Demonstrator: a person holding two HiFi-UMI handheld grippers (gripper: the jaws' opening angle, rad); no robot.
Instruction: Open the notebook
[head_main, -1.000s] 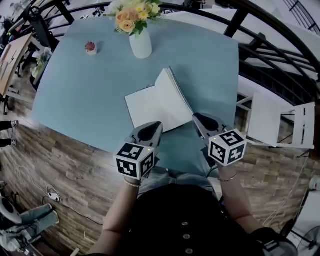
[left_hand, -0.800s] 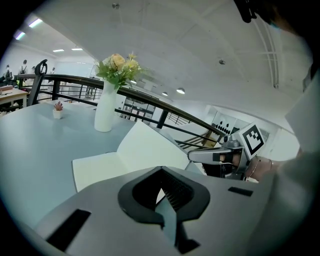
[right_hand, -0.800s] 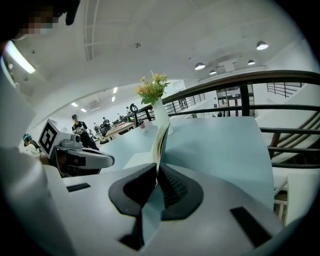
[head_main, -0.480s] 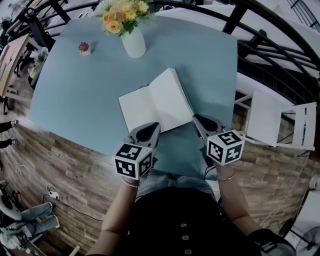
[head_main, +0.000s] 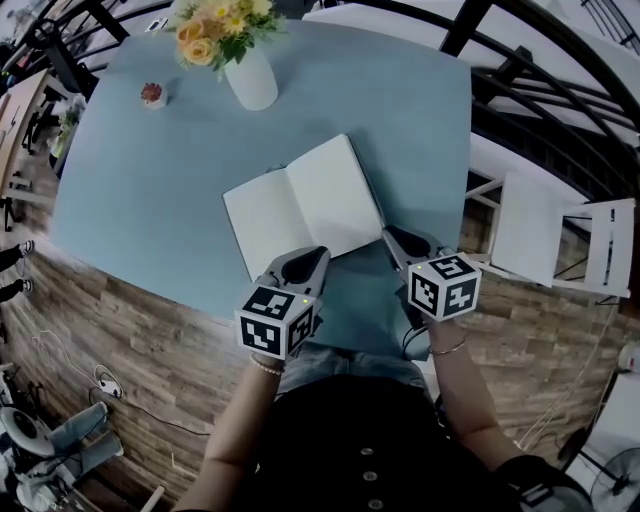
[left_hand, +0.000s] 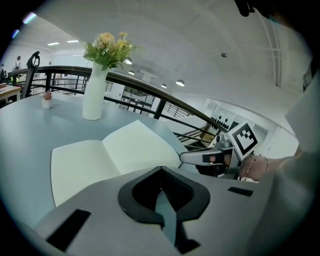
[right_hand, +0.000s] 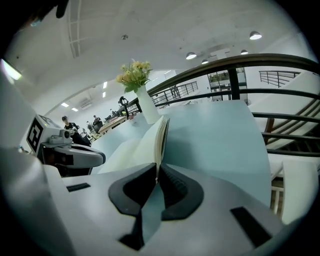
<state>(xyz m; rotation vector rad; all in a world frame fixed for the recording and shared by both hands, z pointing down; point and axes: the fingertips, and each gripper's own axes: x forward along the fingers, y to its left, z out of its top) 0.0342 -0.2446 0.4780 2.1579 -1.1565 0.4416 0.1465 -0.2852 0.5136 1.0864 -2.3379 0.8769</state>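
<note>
The white notebook (head_main: 300, 205) lies open on the blue table (head_main: 130, 190), close to its near edge, blank pages up. My right gripper (head_main: 390, 238) is at its near right corner. In the right gripper view the jaws (right_hand: 156, 170) are shut on the edge of the right-hand pages (right_hand: 159, 140), which rise slightly tilted from the tips. My left gripper (head_main: 308, 258) sits at the notebook's near edge, by the spine. In the left gripper view its jaws (left_hand: 161, 172) are together with nothing seen between them, and the open pages (left_hand: 115, 152) spread just beyond.
A white vase of flowers (head_main: 250, 75) and a small potted plant (head_main: 152, 95) stand at the table's far side. A white folding chair (head_main: 550, 240) is to the right, beyond a dark railing (head_main: 530, 110). Wooden floor lies below the table's near edge.
The notebook's right half has swung down from nearly upright to almost flat. Both grippers have sunk a little towards the table.
</note>
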